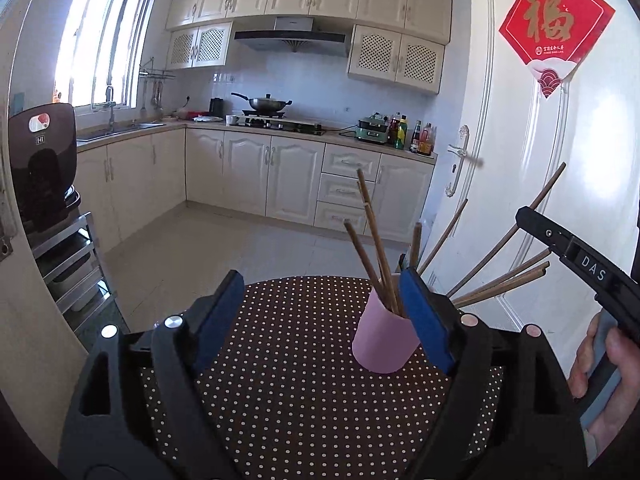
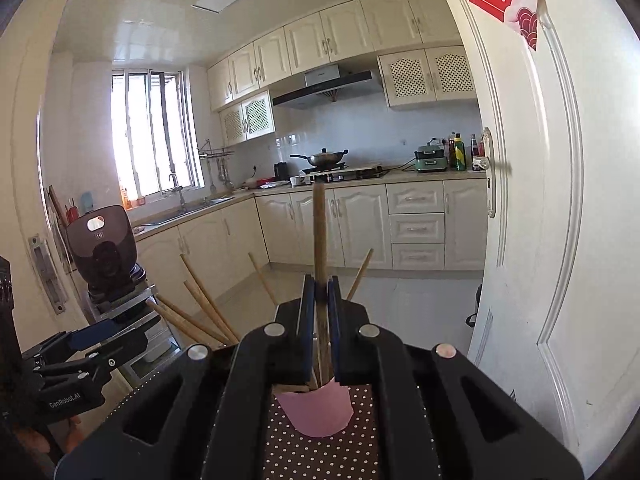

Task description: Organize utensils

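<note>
We list the left gripper (image 1: 320,312): black moulded body, two fingers faced with blue pads (image 1: 424,316), round silver pins at the lower left, copper-toned pins at the lower right, triangular cut-outs in the frame. The right gripper (image 2: 320,300) has the same black frame, blue pads, and silver and copper pins. White lettering "GenRobot.AI" marks the left unit at lower left; "DAS" marks the right unit.

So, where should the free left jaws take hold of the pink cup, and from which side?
Grip the pink cup across its smooth lower wall, coming in level from the near side. It stands upright on the dotted table, and chopsticks fan out above its rim, so the top is likely crowded.
</note>
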Demonstrator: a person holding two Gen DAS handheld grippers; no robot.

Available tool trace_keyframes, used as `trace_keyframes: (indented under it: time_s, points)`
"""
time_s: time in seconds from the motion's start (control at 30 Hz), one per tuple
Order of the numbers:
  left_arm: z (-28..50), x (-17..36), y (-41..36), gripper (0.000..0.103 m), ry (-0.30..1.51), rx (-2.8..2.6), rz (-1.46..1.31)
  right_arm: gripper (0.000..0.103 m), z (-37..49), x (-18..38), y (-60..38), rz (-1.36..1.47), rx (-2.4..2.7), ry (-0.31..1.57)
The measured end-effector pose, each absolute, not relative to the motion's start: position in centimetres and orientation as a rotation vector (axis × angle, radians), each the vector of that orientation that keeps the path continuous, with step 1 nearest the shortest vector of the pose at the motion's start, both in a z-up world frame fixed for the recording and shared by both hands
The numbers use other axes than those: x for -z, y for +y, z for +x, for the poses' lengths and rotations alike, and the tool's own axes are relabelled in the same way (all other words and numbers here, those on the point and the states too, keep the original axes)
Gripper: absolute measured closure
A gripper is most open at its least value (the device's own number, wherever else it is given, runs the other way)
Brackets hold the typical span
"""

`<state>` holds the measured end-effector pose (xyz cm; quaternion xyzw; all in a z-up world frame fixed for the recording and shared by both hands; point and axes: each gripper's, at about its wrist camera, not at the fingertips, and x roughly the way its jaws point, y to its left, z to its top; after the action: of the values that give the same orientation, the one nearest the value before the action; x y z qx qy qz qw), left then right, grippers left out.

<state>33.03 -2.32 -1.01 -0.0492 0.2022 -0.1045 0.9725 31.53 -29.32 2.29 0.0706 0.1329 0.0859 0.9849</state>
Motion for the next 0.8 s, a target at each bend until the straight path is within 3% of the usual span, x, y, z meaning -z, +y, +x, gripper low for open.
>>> trace_keyframes:
  time_s: [0.13, 0.5, 0.67, 0.8]
  points:
    - [32.6, 1.2, -2.1, 0.023, 0.417, 0.212, -0.094, 0.097, 31.3, -2.5, -29.6, 0.162, -0.171, 0.281]
    - [28.5, 0.7, -2.0, 0.017, 0.388, 0.216, -0.055, 0.075, 27.6, -3.4, -29.8, 0.173, -0.173, 0.282]
    - [25.1, 1.0, -1.9, 0.016, 0.346, 0.188, -0.015, 0.07, 24.1, -2.9, -28.9, 0.115, -0.168, 0.285]
    - [22.0, 1.0, -1.5, 0.014, 0.318, 0.16, 0.011, 0.059, 20.9, -2.3, -27.6, 0.062, -0.183, 0.29]
